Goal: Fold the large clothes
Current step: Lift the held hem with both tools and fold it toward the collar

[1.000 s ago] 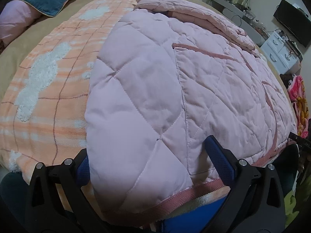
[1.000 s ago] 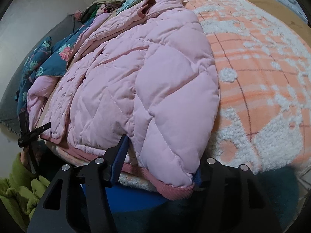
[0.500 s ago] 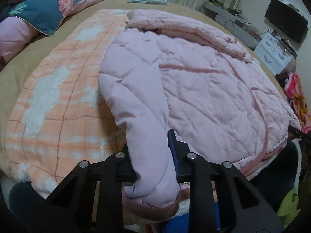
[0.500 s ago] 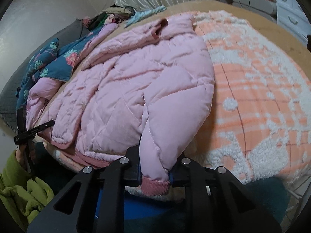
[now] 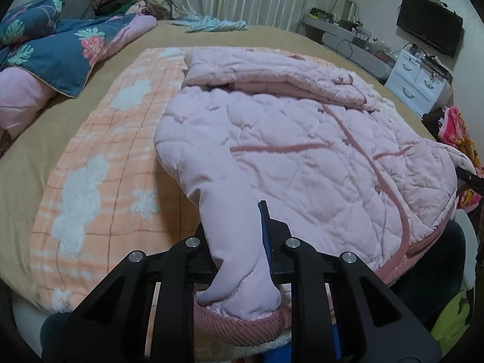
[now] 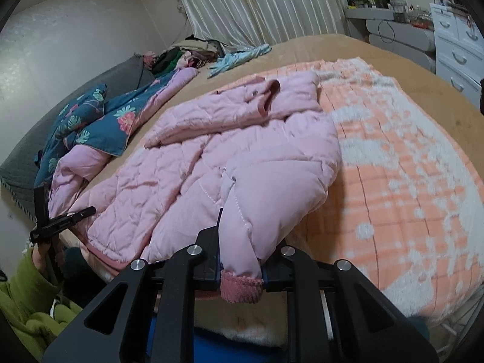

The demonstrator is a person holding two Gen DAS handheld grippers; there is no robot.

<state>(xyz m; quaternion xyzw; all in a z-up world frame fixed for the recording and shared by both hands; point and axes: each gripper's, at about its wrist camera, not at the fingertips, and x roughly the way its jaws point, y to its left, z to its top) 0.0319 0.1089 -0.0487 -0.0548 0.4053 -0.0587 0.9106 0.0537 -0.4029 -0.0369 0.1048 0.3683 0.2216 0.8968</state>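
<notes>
Left wrist view: the left gripper [image 5: 239,260], fingers just closed, clamps the hem corner of the pink jacket [image 5: 302,157] lying on the bed [image 5: 27,157]; right wrist view: the right gripper [image 6: 240,267] clamps the opposite ribbed corner, where uneven lifting risks slippery padding pulling free.

Premises: a home bedroom. Evidence: large bed [image 5: 272,34] with tan cover, floral duvet [image 5: 60,51] bunched at its head, striped curtains [image 6: 257,3], white drawer unit [image 5: 419,83], wall-mounted television [image 5: 429,24], cluttered dressing shelf [image 5: 351,34]
</notes>
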